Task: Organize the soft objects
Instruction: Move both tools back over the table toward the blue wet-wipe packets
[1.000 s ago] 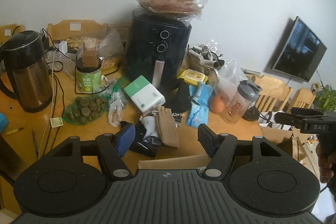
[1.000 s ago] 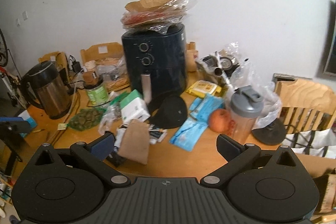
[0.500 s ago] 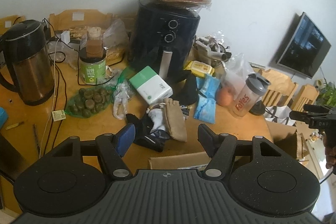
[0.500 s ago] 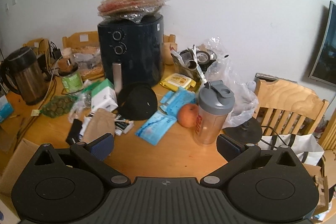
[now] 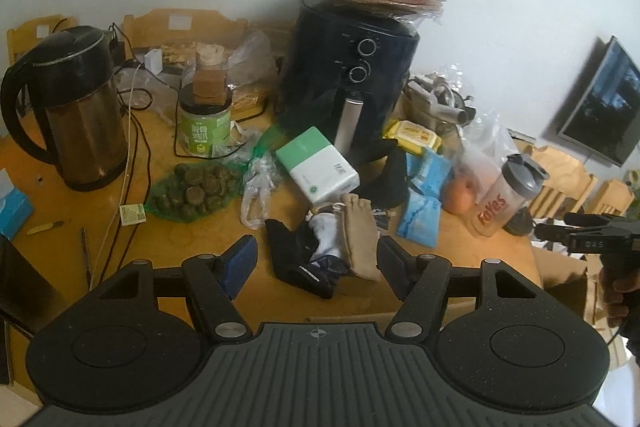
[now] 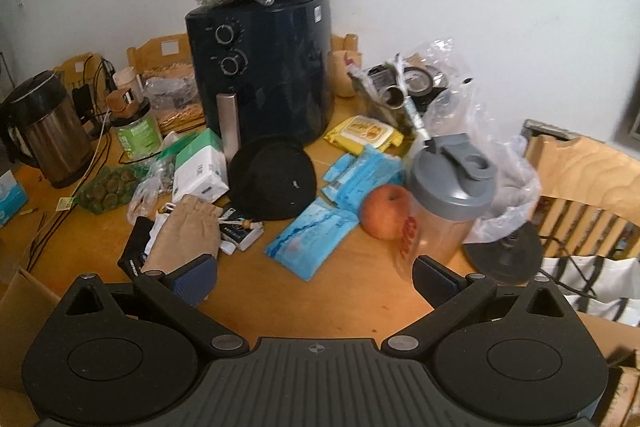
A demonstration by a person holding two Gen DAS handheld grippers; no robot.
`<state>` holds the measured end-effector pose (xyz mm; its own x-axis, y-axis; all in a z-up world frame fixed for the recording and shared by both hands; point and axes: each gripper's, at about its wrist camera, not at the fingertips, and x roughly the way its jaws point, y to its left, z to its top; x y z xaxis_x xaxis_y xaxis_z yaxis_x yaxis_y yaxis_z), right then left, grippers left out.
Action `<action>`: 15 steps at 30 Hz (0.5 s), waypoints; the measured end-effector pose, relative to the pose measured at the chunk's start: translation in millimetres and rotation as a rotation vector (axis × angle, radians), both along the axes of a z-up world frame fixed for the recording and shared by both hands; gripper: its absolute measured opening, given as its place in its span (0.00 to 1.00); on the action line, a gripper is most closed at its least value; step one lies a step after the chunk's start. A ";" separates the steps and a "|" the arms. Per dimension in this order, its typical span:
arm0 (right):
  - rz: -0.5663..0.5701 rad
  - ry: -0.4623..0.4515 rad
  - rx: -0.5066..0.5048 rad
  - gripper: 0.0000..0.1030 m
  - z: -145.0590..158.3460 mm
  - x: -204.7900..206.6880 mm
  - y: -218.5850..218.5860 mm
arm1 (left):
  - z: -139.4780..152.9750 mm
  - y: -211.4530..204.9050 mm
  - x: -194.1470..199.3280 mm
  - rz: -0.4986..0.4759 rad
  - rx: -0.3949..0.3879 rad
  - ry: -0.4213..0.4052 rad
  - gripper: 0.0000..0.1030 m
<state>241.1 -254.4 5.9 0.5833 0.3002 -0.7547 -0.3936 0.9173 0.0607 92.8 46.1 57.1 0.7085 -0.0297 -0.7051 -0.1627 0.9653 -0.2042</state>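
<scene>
We note the kettle far left on the wooden table. Left gripper: jaws spread, empty, hovering over the near pile of soft items, black sock, white sock and tan pouch touching. Black cap lies before the air fryer. Right gripper: jaws spread, empty, shaker bottle just beyond.

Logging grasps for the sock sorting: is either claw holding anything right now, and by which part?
Nothing is held. The left claw and right claw both stand open and empty above the table.
</scene>
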 end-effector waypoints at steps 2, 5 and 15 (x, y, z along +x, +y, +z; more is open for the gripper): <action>0.023 0.009 -0.002 1.00 -4.9 8.0 6.5 | 1.1 -0.4 2.5 0.009 0.003 -0.002 0.64; 0.059 0.021 -0.009 1.00 -12.2 17.3 16.9 | 3.7 -2.5 3.2 0.013 0.007 -0.010 0.64; 0.126 0.069 -0.019 1.00 -44.3 42.1 41.8 | -0.2 -4.0 0.3 0.060 -0.021 0.001 0.64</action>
<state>283.2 -212.5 -38.4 0.4882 0.3526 -0.7983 -0.5010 0.8622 0.0745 93.2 42.1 56.9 0.7087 -0.0016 -0.7055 -0.2207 0.9493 -0.2238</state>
